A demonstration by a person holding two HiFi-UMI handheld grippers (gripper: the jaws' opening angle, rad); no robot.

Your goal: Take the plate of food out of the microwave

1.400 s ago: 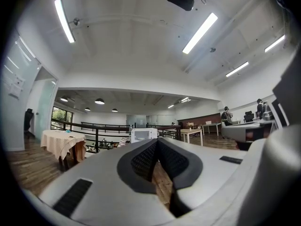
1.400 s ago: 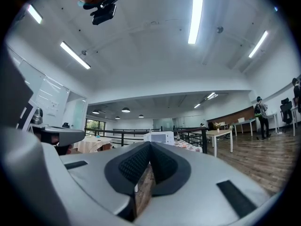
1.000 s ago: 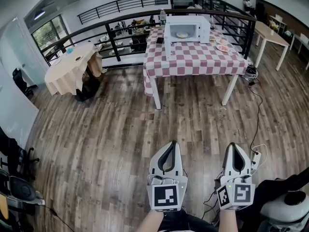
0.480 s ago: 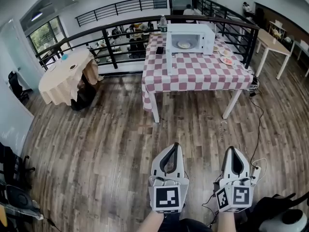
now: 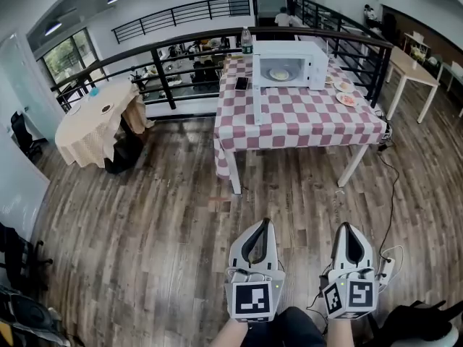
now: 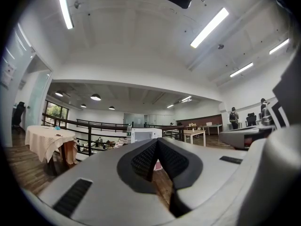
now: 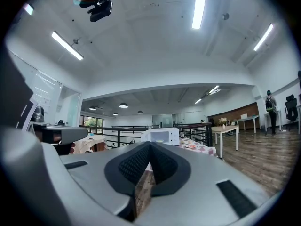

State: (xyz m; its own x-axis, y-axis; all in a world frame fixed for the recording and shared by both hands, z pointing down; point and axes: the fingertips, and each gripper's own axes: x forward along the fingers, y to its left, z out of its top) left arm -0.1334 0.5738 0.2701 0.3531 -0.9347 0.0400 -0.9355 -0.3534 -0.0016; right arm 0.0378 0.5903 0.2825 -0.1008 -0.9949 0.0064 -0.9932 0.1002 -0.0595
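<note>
A white microwave (image 5: 291, 63) stands at the back of a table with a red-and-white checked cloth (image 5: 296, 118), its door (image 5: 256, 92) swung open to the left. Inside it a plate of food (image 5: 279, 74) shows. The microwave (image 6: 146, 134) is small and far off in the left gripper view, and in the right gripper view the microwave (image 7: 162, 136) is just as distant. My left gripper (image 5: 260, 223) and right gripper (image 5: 347, 227) hang side by side over the wooden floor, well short of the table. Both are shut with nothing between the jaws.
Two plates of food (image 5: 345, 92) lie right of the microwave, a phone (image 5: 241, 84) and a bottle (image 5: 247, 40) to its left. A black railing (image 5: 166, 56) runs behind. A round cloth-covered table (image 5: 94, 121) stands left, a wooden table (image 5: 409, 60) right. A cable (image 5: 388, 186) trails on the floor.
The view has drawn closer to the checked table, so the microwave looks slightly larger and lower in the picture. Both grippers keep the same pose and stay shut.
</note>
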